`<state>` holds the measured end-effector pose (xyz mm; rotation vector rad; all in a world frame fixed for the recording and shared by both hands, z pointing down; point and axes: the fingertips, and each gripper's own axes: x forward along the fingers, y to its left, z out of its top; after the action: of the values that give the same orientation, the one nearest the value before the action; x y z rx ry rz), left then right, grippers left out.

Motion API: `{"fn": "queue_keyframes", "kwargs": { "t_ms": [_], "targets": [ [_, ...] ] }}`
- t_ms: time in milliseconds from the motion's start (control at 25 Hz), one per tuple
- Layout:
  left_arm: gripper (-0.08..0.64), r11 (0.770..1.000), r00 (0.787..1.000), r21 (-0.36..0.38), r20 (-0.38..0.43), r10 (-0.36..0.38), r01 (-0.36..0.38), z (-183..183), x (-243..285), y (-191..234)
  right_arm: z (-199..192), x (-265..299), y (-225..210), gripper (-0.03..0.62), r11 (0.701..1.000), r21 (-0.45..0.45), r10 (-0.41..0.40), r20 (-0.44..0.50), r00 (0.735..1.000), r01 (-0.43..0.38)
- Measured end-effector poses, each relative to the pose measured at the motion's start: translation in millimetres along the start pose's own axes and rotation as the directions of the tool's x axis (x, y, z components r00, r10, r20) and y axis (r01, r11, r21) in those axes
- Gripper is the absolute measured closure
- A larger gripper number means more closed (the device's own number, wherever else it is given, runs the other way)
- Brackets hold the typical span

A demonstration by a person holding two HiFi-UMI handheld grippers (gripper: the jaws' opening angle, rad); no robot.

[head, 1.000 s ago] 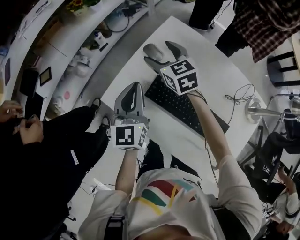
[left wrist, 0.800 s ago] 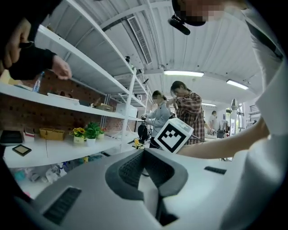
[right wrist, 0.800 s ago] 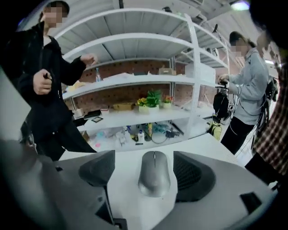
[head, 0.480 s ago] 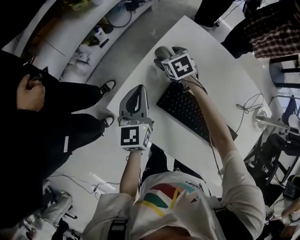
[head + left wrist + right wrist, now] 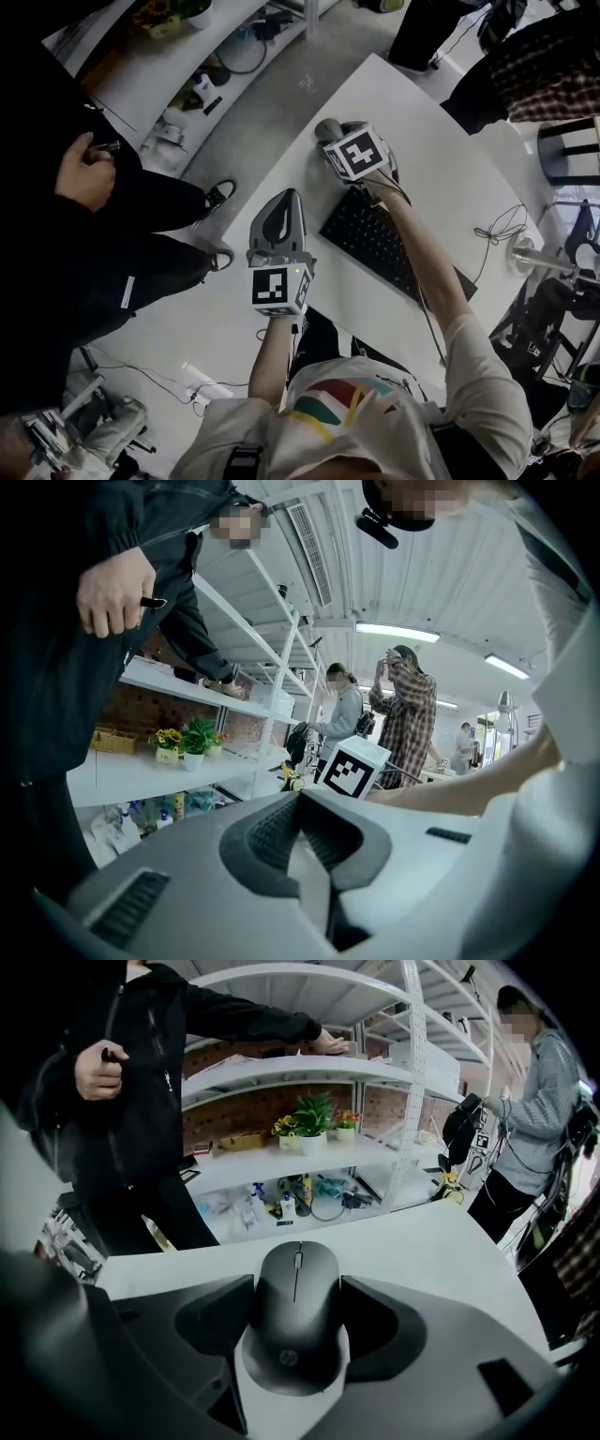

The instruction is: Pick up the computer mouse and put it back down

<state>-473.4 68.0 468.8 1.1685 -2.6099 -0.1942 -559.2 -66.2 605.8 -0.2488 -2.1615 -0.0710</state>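
Observation:
A dark grey computer mouse [image 5: 298, 1307] lies on the white table [image 5: 441, 159] near its far end, past the black keyboard [image 5: 375, 239]. My right gripper [image 5: 296, 1281] points steeply down over it. Its jaws are closing, with the mouse between them and both pads against its sides. In the head view the right gripper [image 5: 342, 129] and its marker cube hide the mouse. My left gripper [image 5: 284, 199] hovers by the table's left edge, shut with nothing in it; in its own view the left gripper [image 5: 302, 799] has its pads meeting at the tips.
A thin cable [image 5: 497, 225] and a metal stand [image 5: 530, 255] lie right of the keyboard. A person in black [image 5: 94, 216] stands close to the table's left side. White shelves [image 5: 178, 66] with clutter run behind. More people stand beyond the table's far end.
My right gripper has tipped down and sunk onto the far end of the table, around the mouse. The left gripper has dropped a little beside the table edge.

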Motion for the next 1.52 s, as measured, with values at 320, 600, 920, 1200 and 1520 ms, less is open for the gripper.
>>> {"fn": "queue_keyframes", "kwargs": {
  "t_ms": [320,600,920,1200,1520],
  "targets": [
    [0.514,0.999,1.0,0.037,0.028,0.013,-0.014,27,-13,-1,10,-21,4,0.291,1.0,0.027,-0.015,0.078,0.997,0.013],
    [0.514,0.997,0.996,0.072,0.091,0.013,-0.02,59,-41,-29,32,-96,17,0.291,0.999,0.026,-0.027,0.244,0.969,0.021],
    [0.514,0.991,0.985,0.136,0.171,-0.022,-0.001,85,-91,-83,14,-216,36,0.291,0.996,0.081,-0.076,0.423,0.903,0.046],
    [0.514,0.984,0.971,0.169,0.221,-0.089,0.051,103,-129,-152,-31,-340,61,0.291,0.993,0.106,-0.096,0.565,0.819,0.043],
    [0.514,0.978,0.97,0.185,0.205,-0.131,0.093,98,-173,-201,-93,-439,105,0.291,0.988,0.15,-0.128,0.672,0.729,0.034]
  ]
}}
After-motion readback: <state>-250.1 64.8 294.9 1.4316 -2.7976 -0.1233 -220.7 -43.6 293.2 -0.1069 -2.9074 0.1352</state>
